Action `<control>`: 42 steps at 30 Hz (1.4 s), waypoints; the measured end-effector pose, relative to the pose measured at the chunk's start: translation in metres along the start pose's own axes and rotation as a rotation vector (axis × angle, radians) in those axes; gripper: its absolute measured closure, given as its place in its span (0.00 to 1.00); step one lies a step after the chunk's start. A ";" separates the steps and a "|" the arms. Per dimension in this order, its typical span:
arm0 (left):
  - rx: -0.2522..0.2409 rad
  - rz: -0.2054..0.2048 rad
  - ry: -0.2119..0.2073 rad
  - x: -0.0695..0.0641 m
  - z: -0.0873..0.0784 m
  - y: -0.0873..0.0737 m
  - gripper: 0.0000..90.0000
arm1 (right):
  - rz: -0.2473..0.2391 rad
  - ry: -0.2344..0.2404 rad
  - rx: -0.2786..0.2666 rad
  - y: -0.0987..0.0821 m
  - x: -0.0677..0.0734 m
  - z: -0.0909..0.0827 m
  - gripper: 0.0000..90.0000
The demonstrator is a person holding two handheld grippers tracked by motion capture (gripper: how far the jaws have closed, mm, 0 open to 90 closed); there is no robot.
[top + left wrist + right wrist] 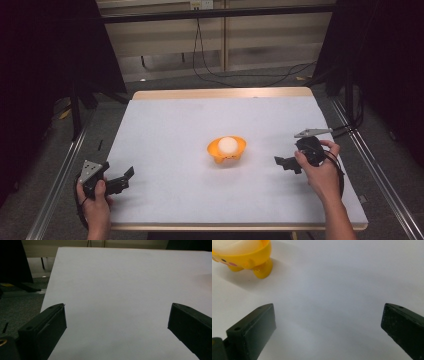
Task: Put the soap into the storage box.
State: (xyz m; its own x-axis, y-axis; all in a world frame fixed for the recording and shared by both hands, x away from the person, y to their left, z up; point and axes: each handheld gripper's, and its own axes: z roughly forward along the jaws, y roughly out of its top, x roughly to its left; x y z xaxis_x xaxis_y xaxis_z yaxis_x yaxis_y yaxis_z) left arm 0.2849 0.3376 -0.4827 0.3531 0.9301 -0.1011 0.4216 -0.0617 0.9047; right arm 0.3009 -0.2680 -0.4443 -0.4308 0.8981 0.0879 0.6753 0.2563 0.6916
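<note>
The left claw sits low at the near left corner of the table, jaws spread wide with nothing between them. The right claw rests near the right edge, jaws likewise wide apart and empty, pointing inward. Ahead of the right claw, well apart from it, stands an orange bowl on short feet, holding what looks like a white ball. The bowl lies far right of the left claw.
</note>
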 end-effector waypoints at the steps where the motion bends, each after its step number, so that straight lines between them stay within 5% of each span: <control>1: 0.000 0.000 0.000 0.000 0.000 0.000 0.02 | 0.006 0.002 -0.008 -0.007 -0.003 -0.003 0.00; 19: 0.000 0.003 0.002 -0.001 0.000 0.000 0.02 | 0.080 -0.063 -0.070 -0.058 -0.033 -0.028 0.00; 42: -0.006 -0.004 0.000 -0.001 0.000 0.000 0.02 | 0.150 -0.092 -0.152 -0.097 -0.059 -0.057 0.00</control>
State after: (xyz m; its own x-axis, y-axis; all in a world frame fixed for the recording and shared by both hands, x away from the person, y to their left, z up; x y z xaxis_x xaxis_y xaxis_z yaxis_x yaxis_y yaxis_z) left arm 0.2844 0.3372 -0.4828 0.3516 0.9303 -0.1046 0.4176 -0.0559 0.9069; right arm 0.2266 -0.3659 -0.4754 -0.2709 0.9528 0.1369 0.6267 0.0667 0.7764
